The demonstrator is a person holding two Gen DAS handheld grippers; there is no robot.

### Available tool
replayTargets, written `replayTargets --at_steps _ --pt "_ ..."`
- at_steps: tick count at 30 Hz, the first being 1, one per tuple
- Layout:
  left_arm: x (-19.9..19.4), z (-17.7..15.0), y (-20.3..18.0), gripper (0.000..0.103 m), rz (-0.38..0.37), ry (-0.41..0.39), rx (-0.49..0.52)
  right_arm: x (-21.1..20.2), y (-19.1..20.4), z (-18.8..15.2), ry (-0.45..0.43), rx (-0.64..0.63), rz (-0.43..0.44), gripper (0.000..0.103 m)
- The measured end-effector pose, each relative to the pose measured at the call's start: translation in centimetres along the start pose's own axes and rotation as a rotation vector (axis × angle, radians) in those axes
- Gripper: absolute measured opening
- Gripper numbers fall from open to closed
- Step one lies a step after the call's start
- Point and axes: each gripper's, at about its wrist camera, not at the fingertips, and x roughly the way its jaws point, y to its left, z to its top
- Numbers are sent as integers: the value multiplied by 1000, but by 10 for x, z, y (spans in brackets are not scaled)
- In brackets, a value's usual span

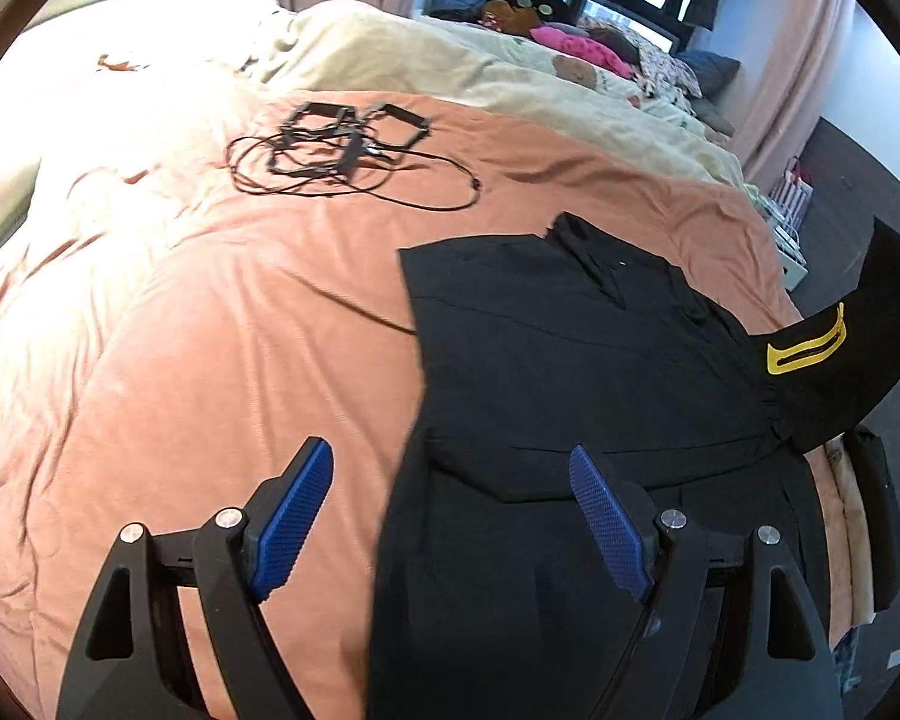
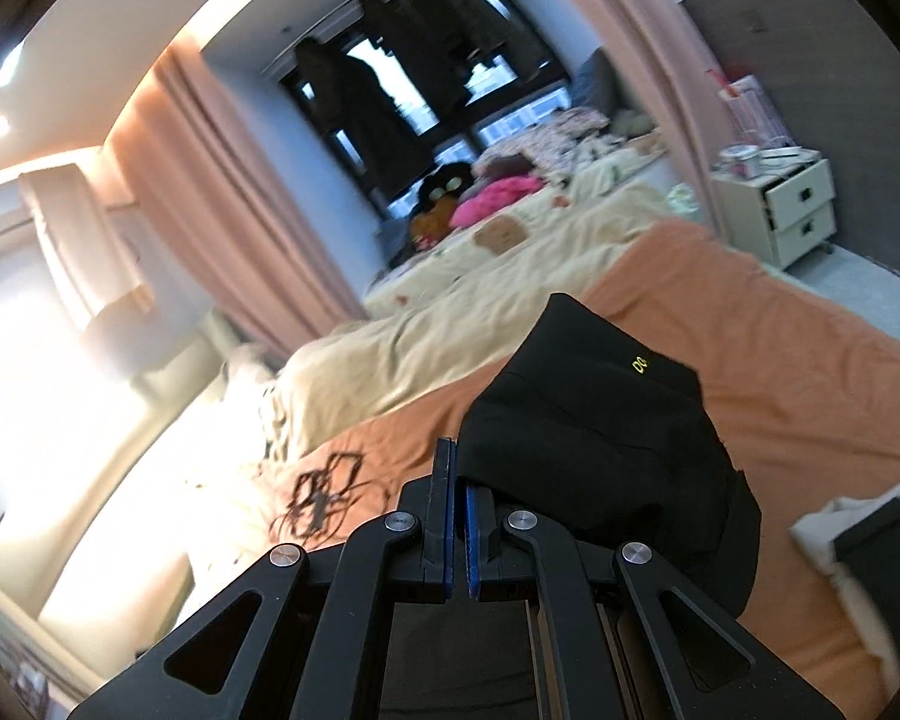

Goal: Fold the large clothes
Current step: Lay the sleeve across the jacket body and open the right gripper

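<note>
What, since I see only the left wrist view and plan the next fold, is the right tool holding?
Observer: The right tool is shut on an edge of the black shirt.
Operator: Does that part lie on the bed?
Observer: No, it is bunched up and lifted above the orange cover.
Operator: Any marking on it?
Observer: Small yellow letters near its top edge.
</note>
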Motion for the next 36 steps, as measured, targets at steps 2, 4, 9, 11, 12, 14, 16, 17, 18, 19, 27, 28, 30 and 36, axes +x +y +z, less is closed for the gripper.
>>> replayTargets --at_steps 2,4,9,11,12,14,16,17,18,19,27,28,30,36 --pt "-6 -2 13 82 8 -4 -7 13 17 -10 21 -16 13 4" --pt "-11 -4 25 82 14 -9 -16 29 32 -21 47 -30 25 4" --pt "-22 -9 58 82 31 -15 -52 66 61 -53 107 -53 50 4" --pt "-25 -9 71 82 37 -16 -67 85 71 -69 133 -61 65 4" --pt "-26 -9 75 82 40 -18 -72 95 75 -80 150 -61 71 4" --pt "-30 -11 85 82 54 -20 -74 114 81 -99 189 -55 79 4" --pt "-33 -12 92 82 66 -21 -75 133 87 -121 225 -61 82 4" --pt "-34 -13 97 82 69 -19 -79 142 88 -132 242 -69 76 4" --pt "-35 -14 101 82 69 -17 -87 152 90 -145 264 -77 60 4" --pt "-36 -14 104 82 68 -15 -93 163 90 -160 293 -82 44 4" --pt "-36 -12 100 82 56 6 -83 204 73 -238 526 -2 13 71" --pt "-35 -12 96 82 51 8 -81 199 72 -242 527 -4 18 81" --pt "-34 -11 84 82 19 11 -68 190 70 -248 537 -20 31 83" --pt "-20 -4 21 82 -57 11 9 156 43 -254 567 1 50 83"
